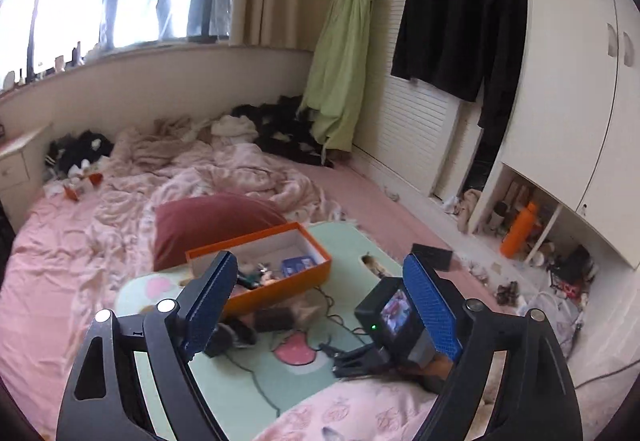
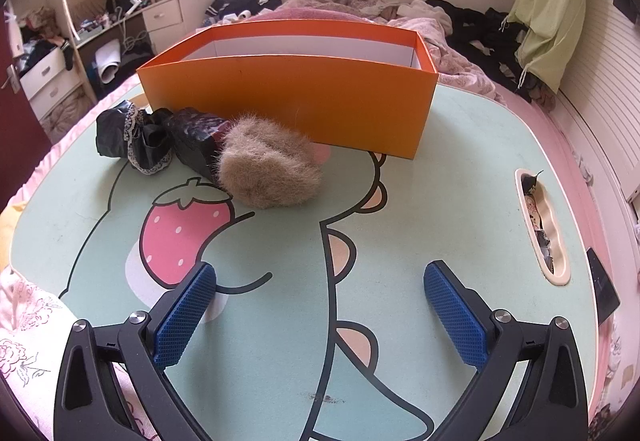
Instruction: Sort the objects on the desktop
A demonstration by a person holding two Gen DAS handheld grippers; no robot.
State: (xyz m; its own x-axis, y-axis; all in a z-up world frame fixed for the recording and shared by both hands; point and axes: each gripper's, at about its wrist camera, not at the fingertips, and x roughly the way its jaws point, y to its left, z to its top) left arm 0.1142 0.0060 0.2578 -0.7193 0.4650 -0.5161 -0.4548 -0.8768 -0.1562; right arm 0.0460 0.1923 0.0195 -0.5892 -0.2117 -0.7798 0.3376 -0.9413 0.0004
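Hovering low over the green cartoon-printed lap table (image 2: 400, 209), the right gripper (image 2: 320, 315) has its blue pads spread wide with nothing between them, only bare tabletop beneath. Just beyond it lie the items not yet sorted: a fuzzy tan pouch (image 2: 270, 171) touching a dark glossy bundle (image 2: 196, 137), with a black lace-trimmed piece (image 2: 128, 137) beside that, all close against the near wall of the orange box (image 2: 288, 97). The left gripper (image 1: 316, 305) sits higher, looking down on the table with its jaws parted and empty; no item is between them. From that view the box already holds several small things, among them a blue packet (image 1: 297, 266). By my reading a drop into the box is done and the next pick is due. That calls for lowering onto the fuzzy pouch, the nearest piece, closing on its soft body, and lifting it clear of the box wall.
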